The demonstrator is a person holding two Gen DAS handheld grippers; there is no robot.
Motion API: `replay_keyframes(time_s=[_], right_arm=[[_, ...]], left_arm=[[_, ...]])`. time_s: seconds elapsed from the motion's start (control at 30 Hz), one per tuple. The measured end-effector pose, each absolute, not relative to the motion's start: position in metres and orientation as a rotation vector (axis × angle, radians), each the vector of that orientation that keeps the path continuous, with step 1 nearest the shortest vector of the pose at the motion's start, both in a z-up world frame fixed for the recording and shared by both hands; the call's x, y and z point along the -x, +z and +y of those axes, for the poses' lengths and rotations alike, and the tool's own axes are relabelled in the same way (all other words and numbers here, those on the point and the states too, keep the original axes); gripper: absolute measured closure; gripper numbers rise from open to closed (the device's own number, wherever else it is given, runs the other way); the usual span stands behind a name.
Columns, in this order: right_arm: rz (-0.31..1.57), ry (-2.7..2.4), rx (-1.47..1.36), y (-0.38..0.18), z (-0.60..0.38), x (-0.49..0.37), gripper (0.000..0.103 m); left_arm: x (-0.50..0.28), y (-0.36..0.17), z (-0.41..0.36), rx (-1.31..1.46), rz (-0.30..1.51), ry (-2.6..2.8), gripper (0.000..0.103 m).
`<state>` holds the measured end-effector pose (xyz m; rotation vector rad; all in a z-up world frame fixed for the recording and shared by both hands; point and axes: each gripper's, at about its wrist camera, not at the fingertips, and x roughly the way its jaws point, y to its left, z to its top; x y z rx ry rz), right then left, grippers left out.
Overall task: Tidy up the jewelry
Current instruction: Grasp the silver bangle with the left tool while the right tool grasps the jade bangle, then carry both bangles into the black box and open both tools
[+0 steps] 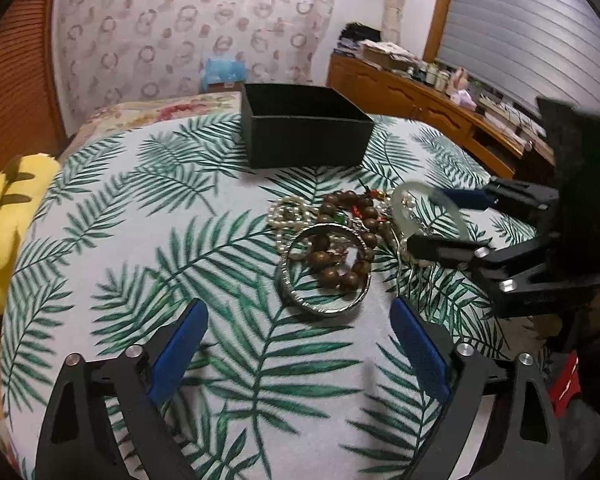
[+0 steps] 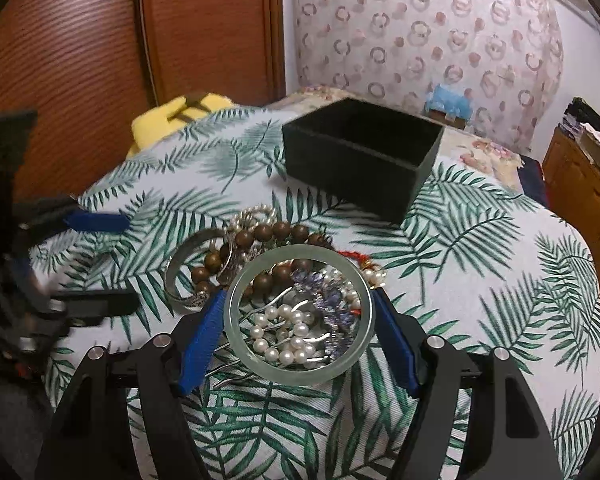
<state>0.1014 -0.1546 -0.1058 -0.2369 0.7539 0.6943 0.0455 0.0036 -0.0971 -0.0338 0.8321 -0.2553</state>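
Two claws over one heap on the palm-print bed (image 1: 140, 240): right claw (image 2: 298, 320) straddling one jade bangle (image 2: 298, 372), blue pads at its rim, contact unclear; left claw (image 1: 296, 344) apart, empty, short of one silver bangle (image 1: 324, 308). One wooden bead string (image 1: 340, 272), several pearl strands. One black box (image 1: 300, 136) beyond, probably the destination.

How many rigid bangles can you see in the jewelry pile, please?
2. The pale green jade bangle sits between the right hand-held gripper's blue pads; the silver bangle lies on the wooden beads, ahead of the left hand-held gripper. Others may hide underneath.
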Motion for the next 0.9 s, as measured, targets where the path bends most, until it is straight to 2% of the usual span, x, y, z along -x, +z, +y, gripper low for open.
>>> replay_keyframes(time_s=[0.07,0.13,0.37,0.5,0.9], right_arm=[[0.743,0.688,0.231,-0.102,-0.159,-0.1,0.028],[0.735,0.681,0.232,-0.1,-0.163,-0.1,0.028],[0.732,0.671,0.231,-0.1,-0.167,-0.1,0.028],[0.731,0.672,0.229,-0.1,-0.169,-0.1,0.028],[0.689,0.663,0.233,-0.085,-0.171,-0.11,0.028]], left_arm=[[-0.052,-0.1,-0.001,0.019,0.844,-0.262,0.019],[-0.058,-0.102,-0.005,0.012,0.86,-0.276,0.026],[-0.072,-0.109,-0.012,-0.007,0.891,-0.294,0.031],[-0.074,-0.11,-0.015,-0.026,0.89,-0.299,0.049],[-0.069,-0.08,-0.014,-0.005,0.787,-0.294,0.049]])
